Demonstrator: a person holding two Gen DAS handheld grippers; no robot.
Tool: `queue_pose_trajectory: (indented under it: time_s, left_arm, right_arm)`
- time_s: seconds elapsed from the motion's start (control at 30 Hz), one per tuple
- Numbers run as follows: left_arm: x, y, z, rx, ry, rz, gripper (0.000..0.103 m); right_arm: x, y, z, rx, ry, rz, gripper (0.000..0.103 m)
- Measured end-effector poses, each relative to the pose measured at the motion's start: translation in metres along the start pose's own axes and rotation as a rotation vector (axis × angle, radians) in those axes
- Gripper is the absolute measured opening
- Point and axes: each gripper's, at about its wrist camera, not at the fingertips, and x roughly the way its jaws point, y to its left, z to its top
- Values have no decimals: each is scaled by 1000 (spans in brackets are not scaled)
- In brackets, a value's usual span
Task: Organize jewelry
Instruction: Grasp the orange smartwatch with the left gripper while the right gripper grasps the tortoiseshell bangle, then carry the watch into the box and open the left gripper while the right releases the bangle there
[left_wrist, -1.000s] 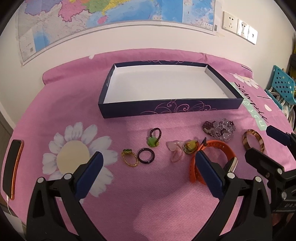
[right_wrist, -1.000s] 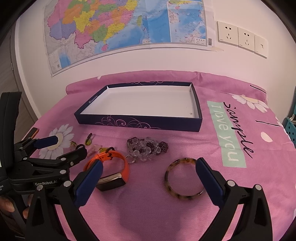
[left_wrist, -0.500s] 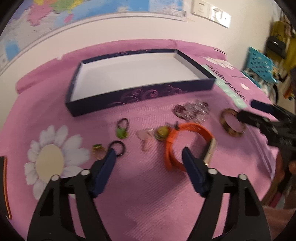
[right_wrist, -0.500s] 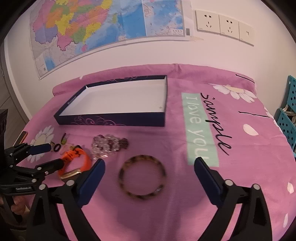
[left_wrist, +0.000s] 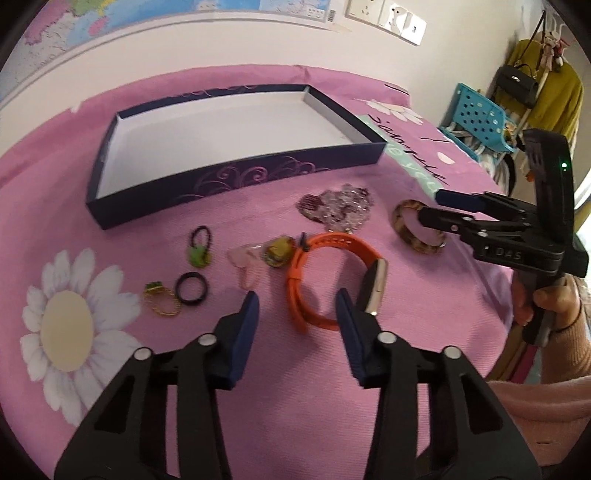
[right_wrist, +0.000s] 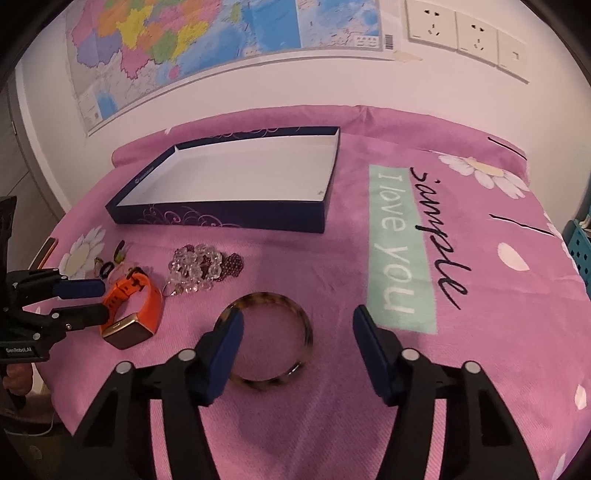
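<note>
A dark blue box lid (left_wrist: 236, 181) with a white inside lies empty on the pink cloth; it also shows in the right wrist view (right_wrist: 221, 218). In front of it lie an orange watch (left_wrist: 325, 273), a bead bracelet (left_wrist: 338, 206), a tortoiseshell bangle (left_wrist: 415, 229), a black ring (left_wrist: 191, 288), a gold ring (left_wrist: 160, 301) and small charms (left_wrist: 201, 251). My left gripper (left_wrist: 297, 314) is open, just before the watch (right_wrist: 133, 314). My right gripper (right_wrist: 297, 339) is open over the bangle (right_wrist: 269, 339), its left finger (right_wrist: 225, 350) across the bangle's near-left rim.
A phone (right_wrist: 44, 251) lies at the cloth's left edge. A wall with a map (right_wrist: 207, 40) and sockets (right_wrist: 461, 33) stands behind the bed. A blue crate (left_wrist: 480, 122) and hanging clothes (left_wrist: 546, 88) are off to the right.
My left gripper has swung right and forward toward the orange watch, its jaws narrower. My right gripper has moved closer over the bangle, its left finger now overlapping the rim.
</note>
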Motion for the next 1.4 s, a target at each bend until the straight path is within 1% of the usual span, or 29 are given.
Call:
queue_pose_trajectory:
  time_s: [0.03,0.1,0.17,0.23,0.27,0.33,0.4,0.47,0.5,0.67,0.8,0.93,0.97,1.07,1.13,1.17,1.2,1.23,1.27,1.33,1.37,1.4]
  left_arm:
    - [2,0,1,-4,10,-17,32]
    - [6,3,3,-15,31,-45,31]
    - [10,5,6,-17,52,-58,30]
    - [13,6,8,-12,69,-65,26]
    - [14,6,10,-7,76,-64,24]
    - [16,8,14,6,91,-48,14]
    - [18,9,18,15,109,-46,9]
    - [20,8,21,29,116,-41,9]
    - [20,7,22,38,115,-38,9]
    - [10,5,28,62,97,-84,9]
    - [-6,8,46,93,45,-85,9]
    - [-23,21,72,116,3,-32,9]
    - [-25,27,84,122,-11,-8,9]
    - [-26,43,110,134,-26,35,9]
    - [-21,56,127,125,-29,63,9]
    - [-19,62,133,121,-29,81,9]
    - [-15,67,138,113,-24,89,9]
    - [-10,72,140,106,-17,87,9]
    - [-7,76,141,101,-9,82,10]
    - [3,83,138,94,12,70,10]
    - [6,86,135,90,20,69,10]
    - [11,88,133,86,22,63,9]
  right_arm:
    - [1,0,0,-3,3,1,54]
    - [4,0,1,-8,14,6,45]
    - [7,0,1,-12,32,12,41]
    - [9,1,2,-24,38,7,39]
    - [10,2,2,-41,41,1,35]
    - [11,4,2,-61,45,-5,28]
    - [11,5,3,-74,50,-4,14]
    - [12,3,5,-67,59,17,7]
    - [12,2,6,-65,61,23,5]
    - [3,0,14,-53,32,61,5]
    - [-7,0,31,-51,-11,85,6]
    - [-9,3,58,-64,-51,110,6]
    - [-9,5,68,-75,-67,114,0]
    - [-6,12,92,-95,-104,121,0]
    - [3,16,109,-111,-111,102,0]
    - [6,16,111,-110,-108,97,0]
    - [9,13,113,-103,-93,111,1]
    - [12,10,112,-94,-81,111,3]
    - [12,7,109,-92,-79,97,10]
    - [15,0,97,-104,-48,62,26]
    - [17,-5,89,-103,-26,47,36]
    - [19,-8,81,-105,-5,43,36]
